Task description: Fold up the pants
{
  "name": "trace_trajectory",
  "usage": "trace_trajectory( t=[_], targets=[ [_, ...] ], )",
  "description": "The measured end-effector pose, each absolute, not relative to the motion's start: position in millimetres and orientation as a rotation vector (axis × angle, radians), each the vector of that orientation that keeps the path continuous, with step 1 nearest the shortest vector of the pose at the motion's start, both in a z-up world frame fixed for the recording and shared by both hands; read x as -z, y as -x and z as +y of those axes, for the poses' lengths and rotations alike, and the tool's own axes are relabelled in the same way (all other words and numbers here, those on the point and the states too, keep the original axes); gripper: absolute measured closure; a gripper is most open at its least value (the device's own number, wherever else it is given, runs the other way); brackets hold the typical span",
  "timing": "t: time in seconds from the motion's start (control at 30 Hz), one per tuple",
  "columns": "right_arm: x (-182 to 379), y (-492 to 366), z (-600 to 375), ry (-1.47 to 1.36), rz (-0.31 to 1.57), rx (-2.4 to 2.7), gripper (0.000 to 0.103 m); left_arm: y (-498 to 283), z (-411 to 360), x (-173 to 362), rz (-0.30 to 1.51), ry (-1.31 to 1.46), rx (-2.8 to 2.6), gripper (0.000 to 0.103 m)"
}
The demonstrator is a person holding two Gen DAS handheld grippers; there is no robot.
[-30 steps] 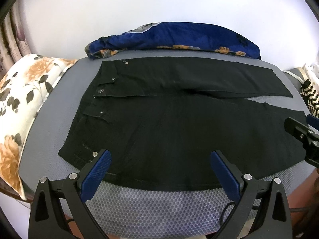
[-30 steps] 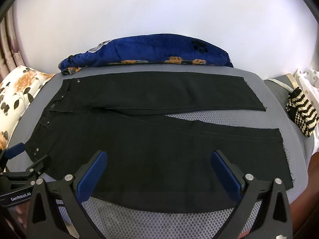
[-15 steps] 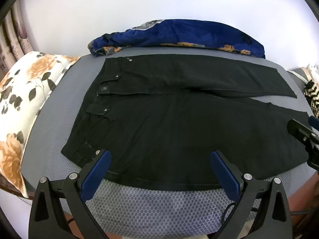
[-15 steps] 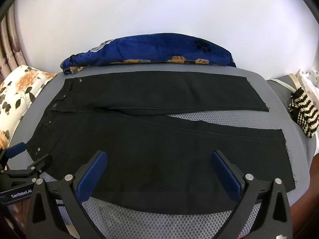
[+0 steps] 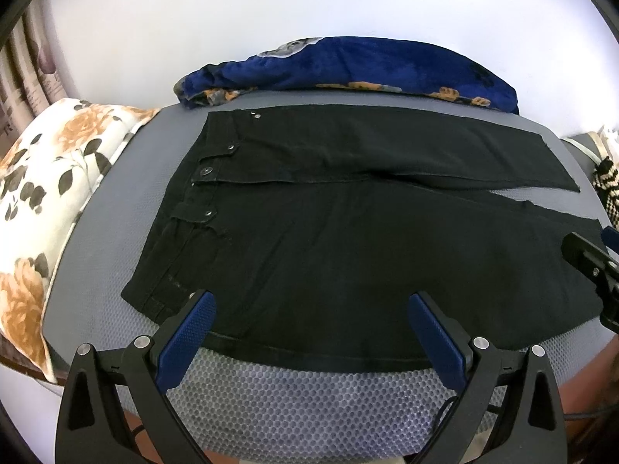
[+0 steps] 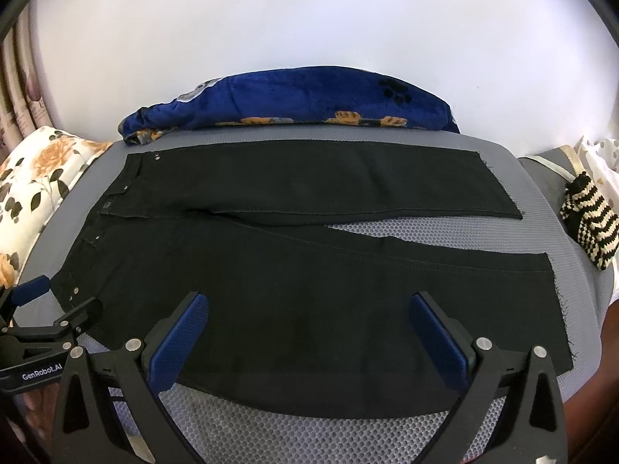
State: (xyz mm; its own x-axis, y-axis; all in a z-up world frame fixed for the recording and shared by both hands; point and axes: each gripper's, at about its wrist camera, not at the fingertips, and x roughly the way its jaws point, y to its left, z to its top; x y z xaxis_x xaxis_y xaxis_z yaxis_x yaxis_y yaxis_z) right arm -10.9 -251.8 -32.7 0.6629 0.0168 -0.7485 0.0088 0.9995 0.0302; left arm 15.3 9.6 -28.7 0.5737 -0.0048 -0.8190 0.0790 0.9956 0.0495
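Note:
Black pants [image 5: 348, 239] lie flat on a grey mesh surface [image 5: 309, 398], waistband to the left, the two legs running right and spread apart at the hems. They also show in the right wrist view [image 6: 309, 290]. My left gripper [image 5: 311, 313] is open and empty, above the near edge of the pants by the waist end. My right gripper [image 6: 309, 313] is open and empty, above the near leg. The right gripper's tip shows at the right edge of the left wrist view [image 5: 592, 259]. The left gripper shows at the left edge of the right wrist view [image 6: 46, 321].
A blue floral blanket [image 5: 348, 65] lies bunched along the far edge by the white wall. A floral pillow [image 5: 46, 201] lies to the left. A black-and-cream striped knit item [image 6: 588, 224] lies at the right. The near edge of the grey surface is close below both grippers.
Both grippers have drawn back and up a little, so the pants look slightly farther away. The pants have not moved and both grippers stay open.

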Motion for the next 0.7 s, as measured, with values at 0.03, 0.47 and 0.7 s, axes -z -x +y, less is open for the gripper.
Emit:
trace_trajectory(
  t=[0.03,0.47,0.7],
  targets=[
    [33,11,-253,-0.034,0.846,-0.003,0.000,-16,10,29,0.957,-0.082,0.048,0.004],
    [28,3,-250,-0.032,0.832,-0.007,0.000,-22,21,27,0.945,-0.080,0.020,0.004],
    [25,-2,-245,-0.017,0.822,-0.011,0.000,-30,27,27,0.945,-0.077,0.014,0.004]
  ],
)
